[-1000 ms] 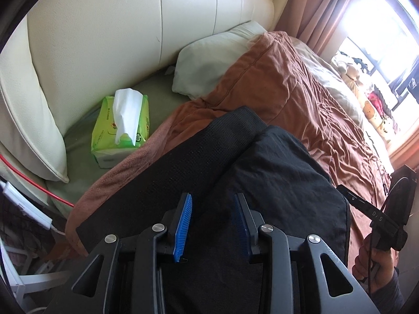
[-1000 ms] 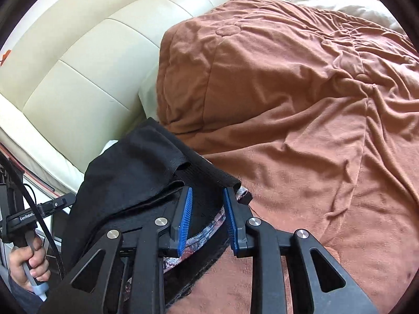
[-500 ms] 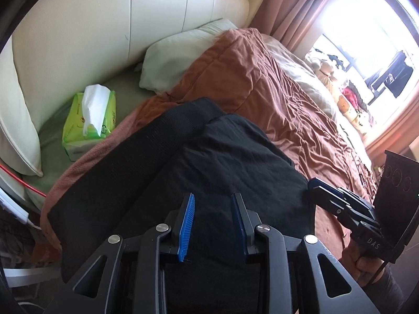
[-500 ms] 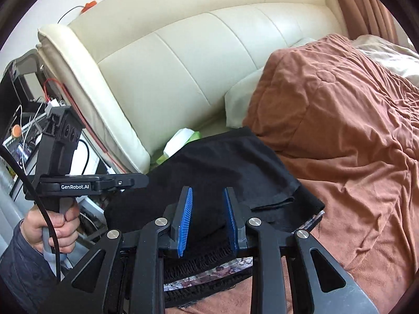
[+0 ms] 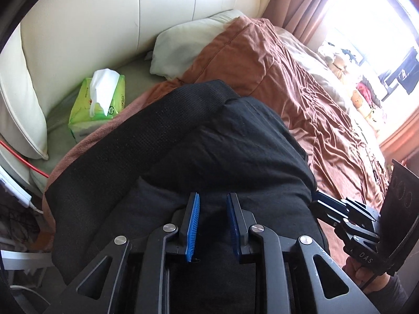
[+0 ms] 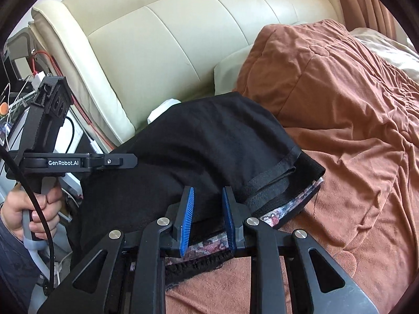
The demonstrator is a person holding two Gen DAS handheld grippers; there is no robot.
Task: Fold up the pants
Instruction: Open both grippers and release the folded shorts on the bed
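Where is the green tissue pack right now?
In the left wrist view, the green tissue pack lies at upper left on the pale sheet, between the cream headboard cushion and the black pants.

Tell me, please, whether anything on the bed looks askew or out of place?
Only the pants stand out: their folded layers do not line up, so the patterned waistband lining sticks out beyond the upper layer's hem. The tissue pack by the headboard lies tidy.

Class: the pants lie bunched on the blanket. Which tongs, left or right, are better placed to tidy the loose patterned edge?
Right, probably. The right tongs sit at the pants' patterned edge; the left tongs hover over plain black cloth.
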